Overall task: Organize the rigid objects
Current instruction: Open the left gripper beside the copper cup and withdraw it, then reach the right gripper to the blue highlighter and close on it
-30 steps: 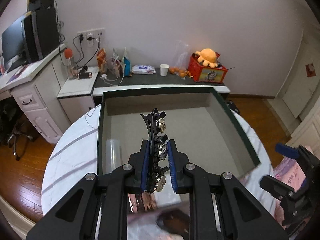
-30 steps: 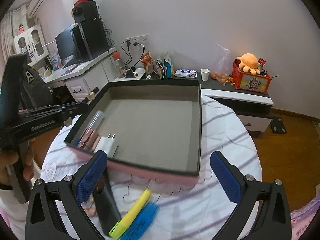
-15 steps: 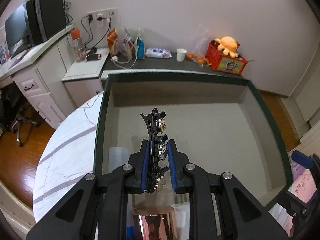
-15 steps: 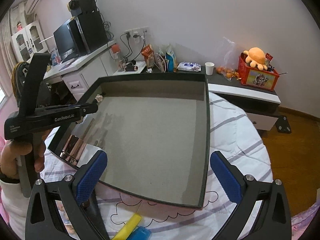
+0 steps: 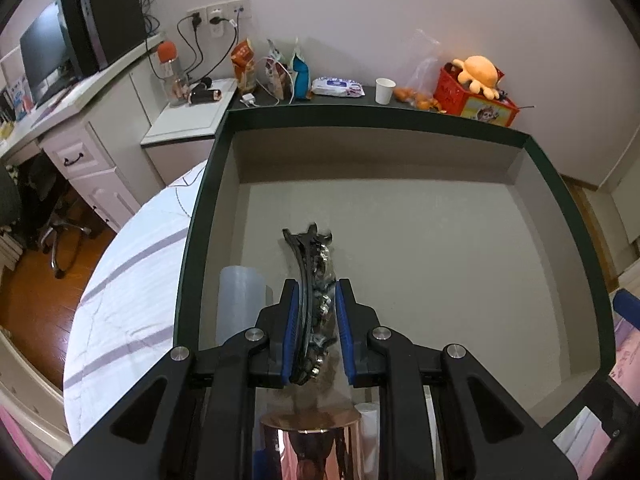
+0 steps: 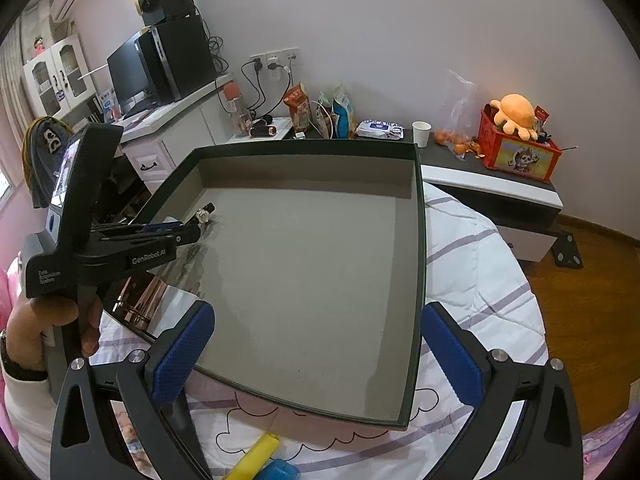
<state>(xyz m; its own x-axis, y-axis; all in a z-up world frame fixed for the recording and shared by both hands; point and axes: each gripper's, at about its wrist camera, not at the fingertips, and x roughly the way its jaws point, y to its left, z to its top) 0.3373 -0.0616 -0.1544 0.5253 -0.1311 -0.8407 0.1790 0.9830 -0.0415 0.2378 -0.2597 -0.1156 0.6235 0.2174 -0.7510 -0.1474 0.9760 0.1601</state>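
Pinches the black hair clip (image 5: 310,276) in the left tongs (image 5: 316,332), low inside the box (image 5: 360,118), maybe touching its floor, to lay it there. Holds the right tongs (image 6: 316,348) spread and empty above the box's near edge.

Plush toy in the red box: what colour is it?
Orange plush toy; clearest in the right wrist view.

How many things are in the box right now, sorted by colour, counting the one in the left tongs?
Black: 1, hair clip in the left tongs
Clear: 1, cylinder
Rose-gold: 1, shiny cylinder
White: 1, small item, partly hidden
Total: 4
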